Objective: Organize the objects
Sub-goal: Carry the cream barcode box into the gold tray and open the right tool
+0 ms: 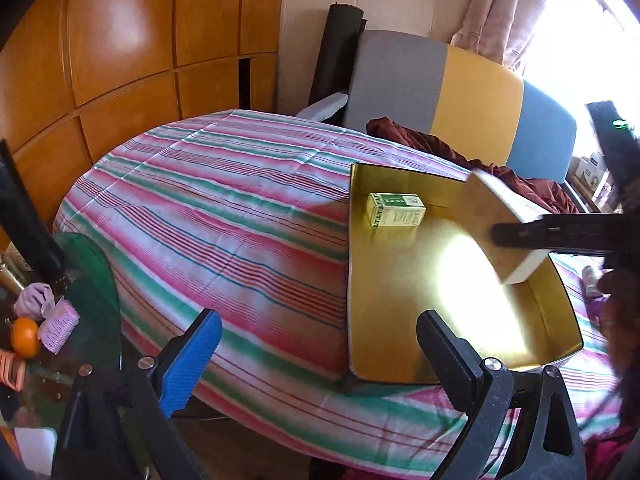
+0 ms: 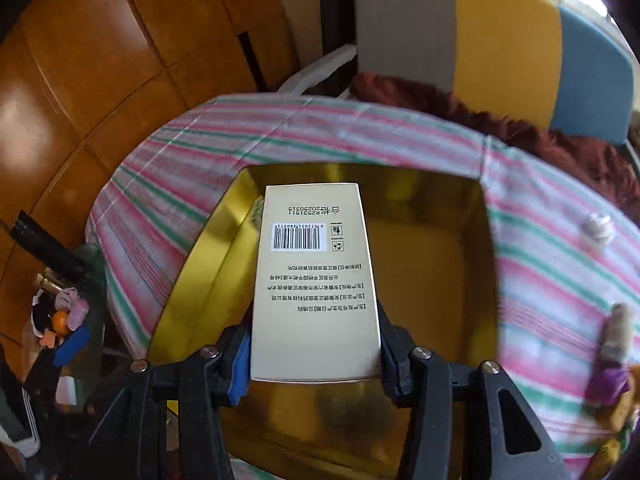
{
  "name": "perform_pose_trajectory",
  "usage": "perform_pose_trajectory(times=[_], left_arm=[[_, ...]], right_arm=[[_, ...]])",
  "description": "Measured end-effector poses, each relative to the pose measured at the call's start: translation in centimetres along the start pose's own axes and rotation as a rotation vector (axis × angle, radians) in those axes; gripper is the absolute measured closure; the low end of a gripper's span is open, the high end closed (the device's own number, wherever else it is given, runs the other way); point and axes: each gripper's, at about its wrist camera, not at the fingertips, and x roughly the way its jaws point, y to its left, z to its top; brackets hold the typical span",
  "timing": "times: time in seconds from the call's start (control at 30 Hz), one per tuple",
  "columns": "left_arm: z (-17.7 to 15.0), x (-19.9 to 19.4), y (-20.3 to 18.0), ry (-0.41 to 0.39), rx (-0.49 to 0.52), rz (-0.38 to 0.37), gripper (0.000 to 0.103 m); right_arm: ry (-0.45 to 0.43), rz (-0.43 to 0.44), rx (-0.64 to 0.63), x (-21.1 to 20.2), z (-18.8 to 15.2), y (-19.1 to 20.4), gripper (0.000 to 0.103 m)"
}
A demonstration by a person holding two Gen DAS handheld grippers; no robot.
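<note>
Held box: a pale carton [image 2: 316, 280], barcode up, pinched between the right gripper [image 2: 314, 354] jaws above the gold tray [image 2: 200, 280].
Small box: green carton [image 1: 396, 209] already in the tray.
Left gripper [image 1: 320, 356]: jaws spread, empty.
Surface: striped bed [image 1: 224, 208].
Risk: carton may catch the tray wall, tipping out.

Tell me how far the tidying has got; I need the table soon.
Done: one small green box already lies inside the gold tray. In hand: the right gripper is shut on a long cream box above the tray. The left gripper is open, holding nothing. Left: setting that box down, plus small items on the striped cloth, such as a white ball.
</note>
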Motion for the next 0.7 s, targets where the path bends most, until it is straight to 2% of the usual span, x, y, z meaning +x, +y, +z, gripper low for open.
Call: perform_pose_trajectory(times=[0.17,0.37,0.5,0.57,0.63,0.7], left_arm=[[0.2,-0.1,1.3,0.001,-0.050,-0.005,0.004],[0.2,0.3,2.0,0.016,-0.081,-0.002,0.003],[0.0,0.8,2.7,0.029,-0.105,0.010,0.003],[0.0,0.9,3.0,0.026,-0.121,0.015,0.003],[-0.1,1.1,3.4,0.030,-0.134,0.019,0.003],[-0.2,1.2,3.5,0.037,-0.141,0.015,0.003]], right_arm=[[0.076,-0.009,0.037,4.2,0.7,2.4,0.052],[0.122,-0.016,0.105,6.6,1.6,3.7,0.052],[0.152,0.045,0.177,8.1,2.3,3.9,0.051],[0.172,0.109,0.211,8.7,2.5,4.0,0.049],[0.166,0.171,0.229,8.6,2.5,4.1,0.046],[0.151,0.195,0.224,8.0,2.3,4.1,0.044]])
